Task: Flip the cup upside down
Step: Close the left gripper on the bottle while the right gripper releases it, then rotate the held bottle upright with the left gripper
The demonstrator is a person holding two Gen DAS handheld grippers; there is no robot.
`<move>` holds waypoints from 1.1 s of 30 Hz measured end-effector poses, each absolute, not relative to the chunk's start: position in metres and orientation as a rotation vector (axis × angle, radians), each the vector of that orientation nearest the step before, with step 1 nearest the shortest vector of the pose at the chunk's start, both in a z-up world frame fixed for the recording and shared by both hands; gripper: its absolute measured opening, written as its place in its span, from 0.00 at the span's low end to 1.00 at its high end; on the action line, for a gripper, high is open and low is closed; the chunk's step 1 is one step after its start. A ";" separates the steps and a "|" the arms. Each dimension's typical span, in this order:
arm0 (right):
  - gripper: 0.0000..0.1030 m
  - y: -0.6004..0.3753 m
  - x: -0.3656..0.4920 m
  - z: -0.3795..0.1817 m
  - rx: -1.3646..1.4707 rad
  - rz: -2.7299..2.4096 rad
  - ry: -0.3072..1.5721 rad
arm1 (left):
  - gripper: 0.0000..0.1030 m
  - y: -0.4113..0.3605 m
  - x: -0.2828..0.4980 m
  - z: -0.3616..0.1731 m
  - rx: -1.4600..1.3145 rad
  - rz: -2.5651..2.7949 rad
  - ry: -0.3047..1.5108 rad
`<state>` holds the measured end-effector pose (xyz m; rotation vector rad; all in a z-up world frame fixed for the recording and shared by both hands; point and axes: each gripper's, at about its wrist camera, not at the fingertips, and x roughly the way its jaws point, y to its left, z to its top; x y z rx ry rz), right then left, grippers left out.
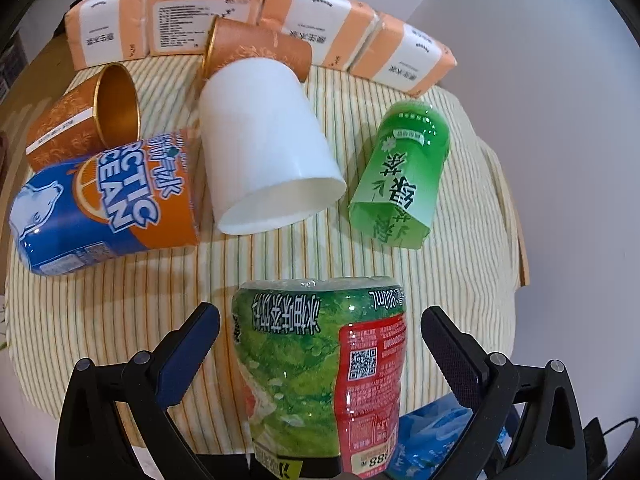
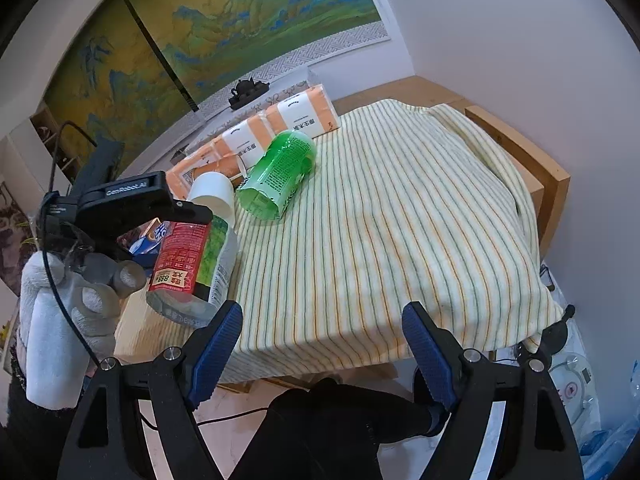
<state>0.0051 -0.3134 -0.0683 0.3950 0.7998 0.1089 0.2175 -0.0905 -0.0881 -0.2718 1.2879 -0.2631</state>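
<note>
Positioned between the fingers of the left gripper (image 1: 320, 328), the cup (image 1: 320, 364), cut from a bottle and wrapped in a green and red label, sat near the front edge of the table (image 2: 516, 148). We recorded its closed, domed end pointing up and away from the camera. The left gripper's jaws stood spread apart on either side of the cup, with a visible gap at each blue pad; from the right wrist view we could not confirm any contact. A white-gloved hand (image 2: 60, 312) carried this gripper.

The right gripper (image 2: 322, 320) hung over the front edge of the table with its jaws wide apart and nothing between them.

We noted a striped cloth (image 1: 140, 312) covering the table under all items. Behind the cup, a white cup (image 1: 264, 144) lay tilted with its open mouth facing the camera. To its right, a green cut-bottle cup (image 1: 400, 172) lay on its side, open end toward the front. To the left, an orange and blue cup (image 1: 100, 208) printed with a polar bear lay on its side, touching a brown paper cup (image 1: 80, 124) with a gold interior. A second brown paper cup (image 1: 256, 52) lay behind the white cup. A row of orange tissue packs (image 1: 172, 20) lined the rear of the table. A landscape painting (image 2: 224, 16) covered the wall behind.
</note>
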 end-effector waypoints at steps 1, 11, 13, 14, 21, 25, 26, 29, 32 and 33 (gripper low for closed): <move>0.77 -0.313 0.005 -0.068 0.396 0.110 0.800 | 0.97 -0.092 0.218 -0.089 -0.269 -0.264 1.289; 0.77 -0.311 0.010 -0.069 0.417 0.120 0.803 | 0.87 -0.094 0.223 -0.091 -0.256 -0.273 1.276; 0.77 -0.311 0.010 -0.068 0.418 0.117 0.799 | 0.87 -0.095 0.223 -0.091 -0.255 -0.280 1.273; 0.77 -0.312 0.009 -0.068 0.419 0.115 0.795 | 0.87 -0.095 0.223 -0.091 -0.255 -0.284 1.269; 0.77 -0.308 0.008 -0.064 0.403 0.116 0.790 | 0.87 -0.088 0.206 -0.072 -0.262 -0.319 1.201; 0.77 -0.306 0.010 -0.066 0.405 0.121 0.796 | 0.87 -0.083 0.191 -0.056 -0.232 -0.315 1.112; 0.77 -0.304 0.010 -0.066 0.402 0.121 0.796 | 0.87 -0.082 0.187 -0.054 -0.226 -0.314 1.095; 0.77 -0.301 0.011 -0.066 0.398 0.124 0.795 | 0.86 -0.077 0.176 -0.048 -0.217 -0.306 1.045; 0.77 -0.297 0.012 -0.065 0.394 0.124 0.786 | 0.86 -0.076 0.164 -0.040 -0.190 -0.287 0.971; 0.77 -0.296 0.011 -0.064 0.389 0.122 0.784 | 0.86 -0.075 0.159 -0.038 -0.180 -0.283 0.945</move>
